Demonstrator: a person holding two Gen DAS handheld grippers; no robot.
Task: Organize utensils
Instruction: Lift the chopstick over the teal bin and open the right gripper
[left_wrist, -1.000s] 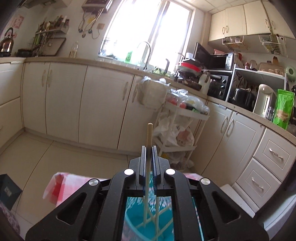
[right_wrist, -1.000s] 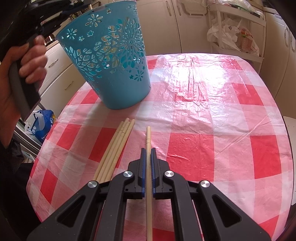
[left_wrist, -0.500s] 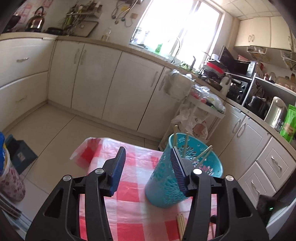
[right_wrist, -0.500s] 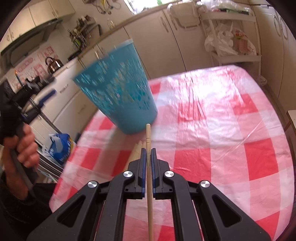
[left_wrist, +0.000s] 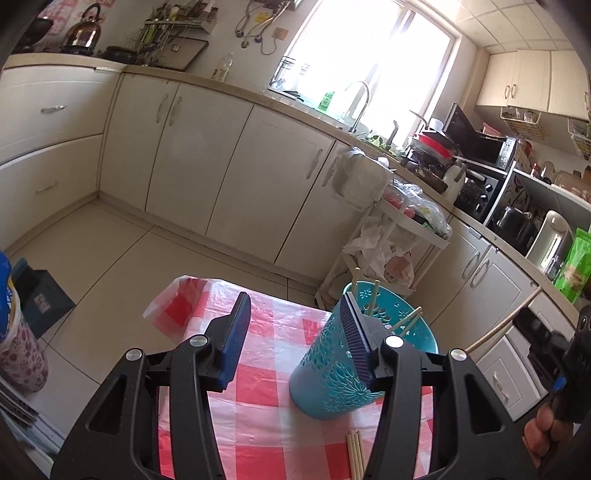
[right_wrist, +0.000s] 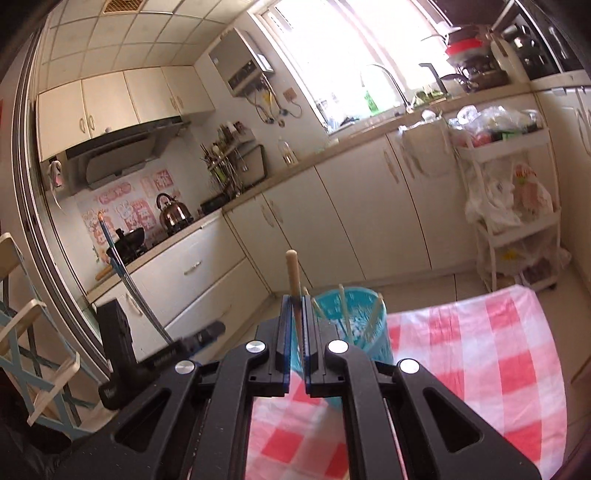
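Chopsticks are the things to tidy here, and the job is partly done. Some chopsticks (left_wrist: 373, 297) stand in the blue cup (left_wrist: 332, 373) on the checked table (left_wrist: 258, 424). They lean against its rim, thin ends down and tops poking out at different slants. At least four tops show.

A few loose chopsticks (left_wrist: 355, 456) lie flat on the table, just near of the cup. They lie side by side, with their long way running from near to far. How many there are is hard to tell, because the left gripper hides part of them.

One more chopstick (right_wrist: 294, 275) is in the right gripper (right_wrist: 296, 328). Its fingers are pinched tight on the stick. The stick runs along the fingers and points forward and up, with its round end sticking out past the tips. In the left view this stick (left_wrist: 498, 326) slants up to the right, at the far right of the cup. It looks ready to go into the cup next.

The left gripper (left_wrist: 295, 332) is about half open and holds nothing. Its right finger (left_wrist: 354, 339) stands in front of the cup; whether it touches the cup cannot be told.

So what is left is the held stick, then the loose ones on the table.
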